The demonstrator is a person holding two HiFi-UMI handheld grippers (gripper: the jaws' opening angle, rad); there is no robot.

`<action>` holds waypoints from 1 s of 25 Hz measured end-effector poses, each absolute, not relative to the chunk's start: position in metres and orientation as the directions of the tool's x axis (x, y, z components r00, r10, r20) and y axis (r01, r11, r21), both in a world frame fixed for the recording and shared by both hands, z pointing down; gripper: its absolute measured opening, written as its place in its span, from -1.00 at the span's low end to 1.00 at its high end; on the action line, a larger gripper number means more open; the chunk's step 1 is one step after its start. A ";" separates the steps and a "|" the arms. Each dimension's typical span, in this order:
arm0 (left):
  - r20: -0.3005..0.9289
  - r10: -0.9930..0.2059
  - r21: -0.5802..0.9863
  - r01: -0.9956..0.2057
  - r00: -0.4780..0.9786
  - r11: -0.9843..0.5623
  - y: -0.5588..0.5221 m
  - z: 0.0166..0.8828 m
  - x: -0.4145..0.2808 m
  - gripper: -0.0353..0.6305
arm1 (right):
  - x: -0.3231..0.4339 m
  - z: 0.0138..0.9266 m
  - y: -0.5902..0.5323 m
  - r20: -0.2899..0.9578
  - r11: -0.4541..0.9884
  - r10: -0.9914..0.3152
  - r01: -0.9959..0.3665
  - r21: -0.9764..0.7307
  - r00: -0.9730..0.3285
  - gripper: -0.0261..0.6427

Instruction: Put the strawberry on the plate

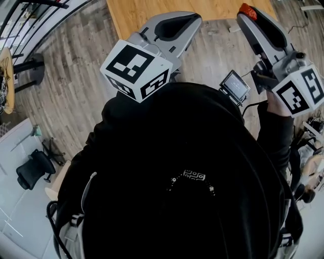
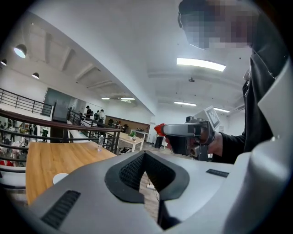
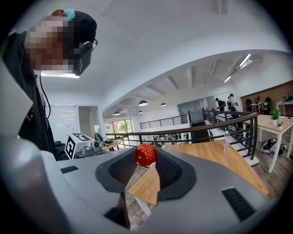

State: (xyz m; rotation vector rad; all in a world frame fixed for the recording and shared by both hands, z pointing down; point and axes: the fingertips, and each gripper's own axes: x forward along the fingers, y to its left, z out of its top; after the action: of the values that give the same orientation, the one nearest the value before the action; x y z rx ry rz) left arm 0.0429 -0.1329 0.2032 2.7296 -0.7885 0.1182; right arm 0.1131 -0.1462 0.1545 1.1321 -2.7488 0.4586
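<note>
Far left, on the wooden table [image 1: 217,10], a white round edge [image 2: 59,178] shows low in the left gripper view. I take it for the plate, though too little of it shows to be sure. Your left gripper [image 2: 144,154] points toward the table with its jaws together at the tips and nothing between them.

To the right, your right gripper [image 1: 249,15] has its jaws clamped on the strawberry [image 3: 146,155], pinched at the very tips and lifted clear of the table. It looks roundish from here, so I cannot tell its long axis. The right gripper view shows only a table corner below the fruit and no plate.

So the coming move turns on one thing: the plate seems to lie left of both grippers, and your carrying hand is the farther one. Your empty left gripper stands in that path (swing it aside or go over it). A clear bottle [image 3: 226,141] stands at the table's far right by the railing [image 3: 215,125], well away from that line.
</note>
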 end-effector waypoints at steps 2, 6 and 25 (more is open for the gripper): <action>0.153 -0.501 0.269 -0.523 0.852 -0.809 -0.144 0.202 0.032 -0.90 | 0.103 0.153 -0.156 0.246 0.661 -0.672 -0.716 -0.226 -0.698 -0.51; 0.148 -0.496 0.285 -0.517 0.856 -0.807 -0.166 0.208 0.004 -0.90 | 0.078 0.159 -0.177 0.268 0.647 -0.677 -0.728 -0.227 -0.685 -0.51; 0.218 -0.622 0.375 -0.653 0.752 -0.658 -0.190 0.261 -0.126 -0.90 | -0.041 0.182 -0.214 0.346 0.736 -0.552 -0.639 -0.225 -0.758 -0.51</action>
State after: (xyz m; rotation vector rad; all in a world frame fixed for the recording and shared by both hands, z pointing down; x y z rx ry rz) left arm -0.1260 -0.1903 0.2608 2.5165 -0.9690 0.0975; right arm -0.0409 -0.2136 0.1825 0.9382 -2.6817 0.4858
